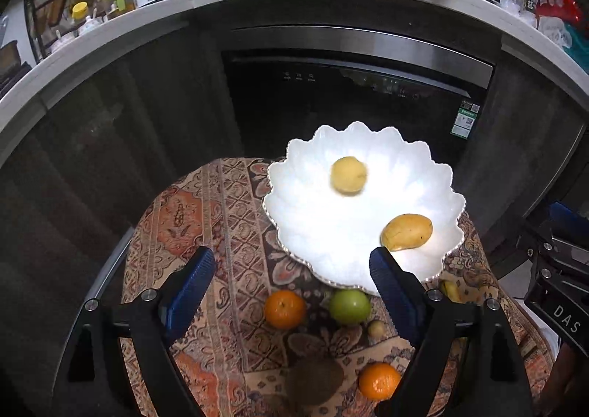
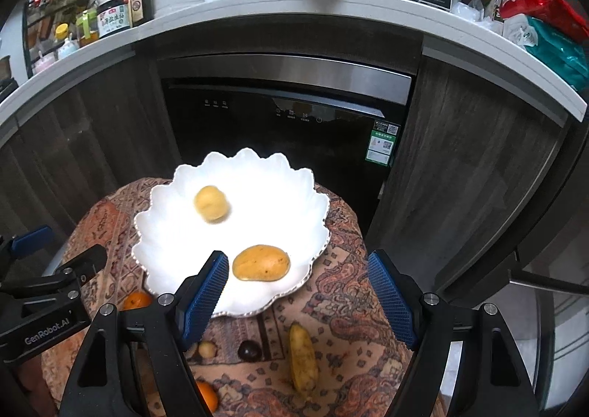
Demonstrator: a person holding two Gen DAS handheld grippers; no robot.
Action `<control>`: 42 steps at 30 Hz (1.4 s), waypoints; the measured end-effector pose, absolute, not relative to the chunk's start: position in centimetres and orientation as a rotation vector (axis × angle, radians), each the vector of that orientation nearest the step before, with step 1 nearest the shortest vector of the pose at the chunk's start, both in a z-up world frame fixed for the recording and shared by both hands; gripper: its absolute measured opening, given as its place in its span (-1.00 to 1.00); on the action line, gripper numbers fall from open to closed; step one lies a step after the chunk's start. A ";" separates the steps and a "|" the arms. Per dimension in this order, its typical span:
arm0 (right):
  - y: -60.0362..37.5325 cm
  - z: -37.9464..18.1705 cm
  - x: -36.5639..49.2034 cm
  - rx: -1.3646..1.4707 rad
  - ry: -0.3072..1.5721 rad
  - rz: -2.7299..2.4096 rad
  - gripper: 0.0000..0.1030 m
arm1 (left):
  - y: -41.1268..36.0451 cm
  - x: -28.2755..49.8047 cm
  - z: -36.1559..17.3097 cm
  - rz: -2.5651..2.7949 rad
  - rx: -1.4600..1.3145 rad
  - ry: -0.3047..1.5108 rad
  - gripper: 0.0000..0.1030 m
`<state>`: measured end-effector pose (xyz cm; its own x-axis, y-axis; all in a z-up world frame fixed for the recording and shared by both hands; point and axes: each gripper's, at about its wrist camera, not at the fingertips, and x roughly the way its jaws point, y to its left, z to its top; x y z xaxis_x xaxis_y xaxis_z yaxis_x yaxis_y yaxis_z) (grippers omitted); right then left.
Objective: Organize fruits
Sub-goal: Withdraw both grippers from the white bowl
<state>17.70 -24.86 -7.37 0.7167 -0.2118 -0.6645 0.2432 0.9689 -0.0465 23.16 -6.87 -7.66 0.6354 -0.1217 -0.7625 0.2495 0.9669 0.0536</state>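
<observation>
Both grippers, left gripper (image 1: 291,266) and right gripper (image 2: 296,269), hang wide open, empty; mango (image 1: 406,232) and blurry, maybe lemon-ish fruit (image 1: 348,175) sit plated (image 1: 305,229), oranges (image 1: 284,308), green apple (image 1: 349,305) remain nearer.

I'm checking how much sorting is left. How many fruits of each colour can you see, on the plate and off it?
Yellow: 5, namely round fruit, mango, small one, long ones and
Orange: 2
Green: 1
Brown: 1
Dark purple: 1
Total: 10

The room is dim, cabinets nearly black. The white plate (image 1: 353,251) is blown out, its surface lost to glare. The round fruit (image 1: 348,174) on it is smeared by blur. Fisheye bends the counter (image 2: 294,8); corners go black.
</observation>
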 end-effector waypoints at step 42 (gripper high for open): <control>-19.2 -15.4 10.2 0.005 0.869 -0.171 0.52 | -0.6 14.2 -16.0 -0.153 0.119 1.011 0.67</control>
